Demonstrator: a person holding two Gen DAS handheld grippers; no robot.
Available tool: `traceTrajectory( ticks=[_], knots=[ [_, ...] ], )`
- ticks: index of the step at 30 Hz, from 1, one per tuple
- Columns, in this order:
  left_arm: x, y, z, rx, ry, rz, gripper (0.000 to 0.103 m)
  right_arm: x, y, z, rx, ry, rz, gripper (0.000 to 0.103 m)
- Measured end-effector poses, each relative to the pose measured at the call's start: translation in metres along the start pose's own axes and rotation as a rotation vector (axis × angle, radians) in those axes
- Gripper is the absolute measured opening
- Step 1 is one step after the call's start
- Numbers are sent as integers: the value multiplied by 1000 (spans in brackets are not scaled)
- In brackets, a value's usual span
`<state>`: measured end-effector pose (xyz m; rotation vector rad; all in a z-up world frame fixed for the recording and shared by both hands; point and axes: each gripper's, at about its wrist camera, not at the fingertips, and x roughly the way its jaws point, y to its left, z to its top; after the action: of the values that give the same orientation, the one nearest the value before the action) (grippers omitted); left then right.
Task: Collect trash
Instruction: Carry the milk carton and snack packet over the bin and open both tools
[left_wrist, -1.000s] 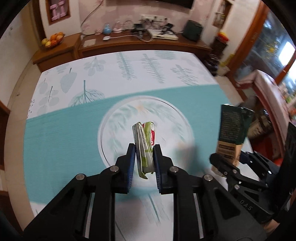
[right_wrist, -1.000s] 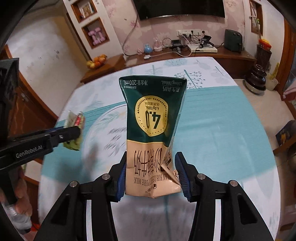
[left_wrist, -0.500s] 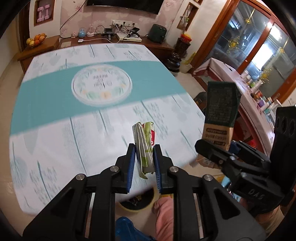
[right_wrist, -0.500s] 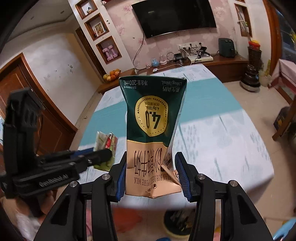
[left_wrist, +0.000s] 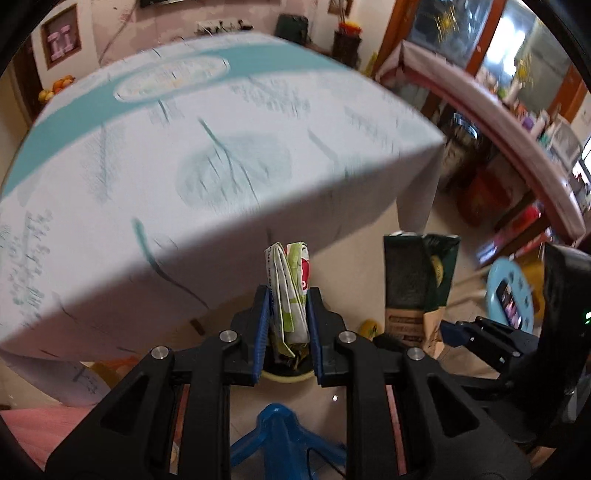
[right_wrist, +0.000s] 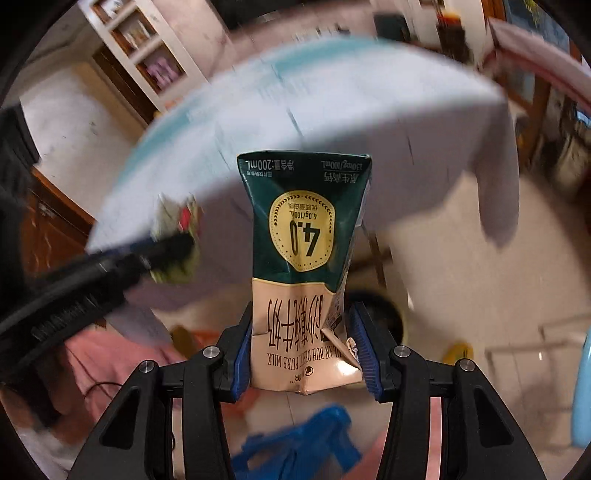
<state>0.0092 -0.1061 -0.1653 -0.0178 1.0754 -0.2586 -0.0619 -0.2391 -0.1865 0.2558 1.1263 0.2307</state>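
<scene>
Left gripper (left_wrist: 287, 314) — your jaws are narrow, clamped on a folded wrapper (left_wrist: 290, 291) of white, green and red, held off the tablecloth edge (left_wrist: 229, 192) above a yellow-rimmed bin (left_wrist: 286, 374) on the floor. Right gripper (right_wrist: 303, 354) — your jaws grip a crumpled milk carton (right_wrist: 304, 266), green over tan, held upside down beside the wrapper. Below you: a blue stool (left_wrist: 284, 435). The background is blurred.

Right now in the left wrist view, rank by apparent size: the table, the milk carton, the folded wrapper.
1. table, by far the largest.
2. milk carton, held in the right gripper.
3. folded wrapper, in the left gripper.
The wrapper sits near the lens and partly behind the gripper's fingers, so true sizes stay unsure.
</scene>
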Motion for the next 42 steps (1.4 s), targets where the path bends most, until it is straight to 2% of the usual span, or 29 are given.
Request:
traceTrajectory(
  ticks=[4, 11, 16, 20, 21, 28, 32, 42],
  knots=[
    [42, -8, -21, 37, 56, 10, 17, 32, -29, -36, 86, 64, -20, 48],
    [118, -8, -39, 65, 129, 29, 17, 94, -68, -59, 210, 155, -26, 49],
    [166, -7, -57, 79, 209, 38, 17, 133, -88, -72, 254, 213, -17, 49],
    [194, -6, -68, 109, 250, 66, 18, 164, -91, -59, 247, 233, -24, 49],
    [199, -5, -67, 111, 255, 68, 18, 169, -92, -62, 247, 239, -25, 49],
    [230, 2, -62, 111, 263, 91, 20, 214, -96, -25, 230, 292, -36, 49],
    [240, 4, -58, 120, 264, 109, 23, 237, -99, -24, 222, 314, -31, 50],
    [242, 4, -62, 124, 296, 138, 43, 268, -113, -27, 256, 315, -10, 52]
  ],
)
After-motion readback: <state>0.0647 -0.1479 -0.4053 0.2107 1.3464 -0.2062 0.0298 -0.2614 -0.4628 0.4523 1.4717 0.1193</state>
